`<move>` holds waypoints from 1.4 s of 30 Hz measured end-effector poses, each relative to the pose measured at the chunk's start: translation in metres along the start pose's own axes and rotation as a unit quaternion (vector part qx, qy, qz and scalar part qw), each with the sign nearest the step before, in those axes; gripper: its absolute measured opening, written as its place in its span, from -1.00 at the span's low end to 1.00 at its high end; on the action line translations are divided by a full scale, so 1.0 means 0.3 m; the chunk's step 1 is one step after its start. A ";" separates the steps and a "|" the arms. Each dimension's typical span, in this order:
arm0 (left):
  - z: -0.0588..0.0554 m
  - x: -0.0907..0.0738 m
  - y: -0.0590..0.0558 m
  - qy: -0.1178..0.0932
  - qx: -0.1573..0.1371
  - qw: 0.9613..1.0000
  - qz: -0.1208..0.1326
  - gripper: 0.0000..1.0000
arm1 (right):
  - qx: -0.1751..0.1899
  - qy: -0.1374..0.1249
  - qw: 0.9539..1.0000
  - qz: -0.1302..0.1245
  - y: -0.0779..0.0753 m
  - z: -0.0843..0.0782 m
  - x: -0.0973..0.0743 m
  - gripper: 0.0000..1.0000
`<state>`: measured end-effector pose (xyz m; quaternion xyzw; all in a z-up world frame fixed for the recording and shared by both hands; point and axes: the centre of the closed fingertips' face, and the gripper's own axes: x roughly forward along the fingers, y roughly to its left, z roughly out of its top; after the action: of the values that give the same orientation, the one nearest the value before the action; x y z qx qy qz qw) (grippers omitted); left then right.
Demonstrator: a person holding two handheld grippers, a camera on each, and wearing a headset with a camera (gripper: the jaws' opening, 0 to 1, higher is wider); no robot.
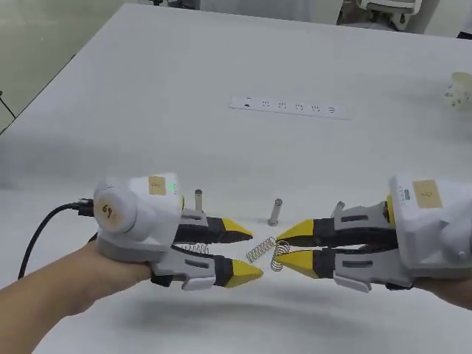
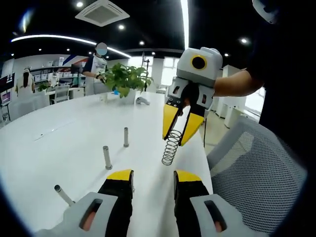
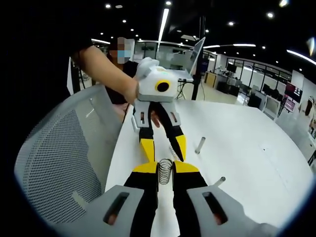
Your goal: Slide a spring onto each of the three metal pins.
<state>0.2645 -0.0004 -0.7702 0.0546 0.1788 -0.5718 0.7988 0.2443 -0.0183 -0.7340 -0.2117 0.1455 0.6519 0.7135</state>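
1. My right gripper (image 3: 165, 168) is pinching a small coiled steel spring (image 2: 171, 146) over the white table (image 1: 221, 66);
2. my left gripper (image 2: 154, 174) faces it, jaws apart, tips near the spring;
3. three short upright metal pins (image 1: 276, 212) stand just beyond.

White table (image 1: 147, 88) w/ 3 upright pins (image 1: 276, 212), power strip (image 1: 287, 107).

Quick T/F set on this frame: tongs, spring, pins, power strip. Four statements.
1. The right tongs grip a spring. True.
2. The left tongs are shut on a spring. False: they are open and empty.
3. All three pins are bare. True.
4. The power strip lies between the pins and the tongs. False: it lies beyond the pins, farther up the table.
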 end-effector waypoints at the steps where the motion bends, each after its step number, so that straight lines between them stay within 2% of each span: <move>1: -0.005 -0.014 0.007 0.000 0.000 1.000 0.006 -0.47 | 0.000 0.001 1.000 -0.001 -0.003 -0.001 -0.001 -0.85; 8: -0.018 -0.086 0.035 -0.004 -0.009 0.999 0.035 -0.20 | -0.001 0.006 1.000 -0.005 -0.012 -0.009 0.002 -0.85; 18: -0.043 -0.156 0.075 -0.008 -0.026 0.997 0.074 0.14 | 0.003 0.006 1.000 -0.012 -0.024 -0.020 -0.003 -0.85; 26: -0.069 -0.200 0.108 -0.011 -0.043 0.994 0.104 0.69 | 0.008 0.012 1.000 -0.021 -0.028 -0.050 -0.019 -0.85; 31: -0.084 -0.229 0.133 -0.012 -0.051 0.991 0.126 0.95 | 0.017 0.015 0.999 -0.034 -0.045 -0.076 -0.039 -0.85; 42: -0.106 -0.258 0.146 -0.012 -0.062 0.988 0.140 0.96 | 0.036 0.021 0.997 -0.064 -0.081 -0.123 -0.096 -0.85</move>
<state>0.2763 0.0929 -0.7781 0.0224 0.1954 -0.4429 0.8747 0.2677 -0.0628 -0.7494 -0.2082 0.1697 0.5949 0.7576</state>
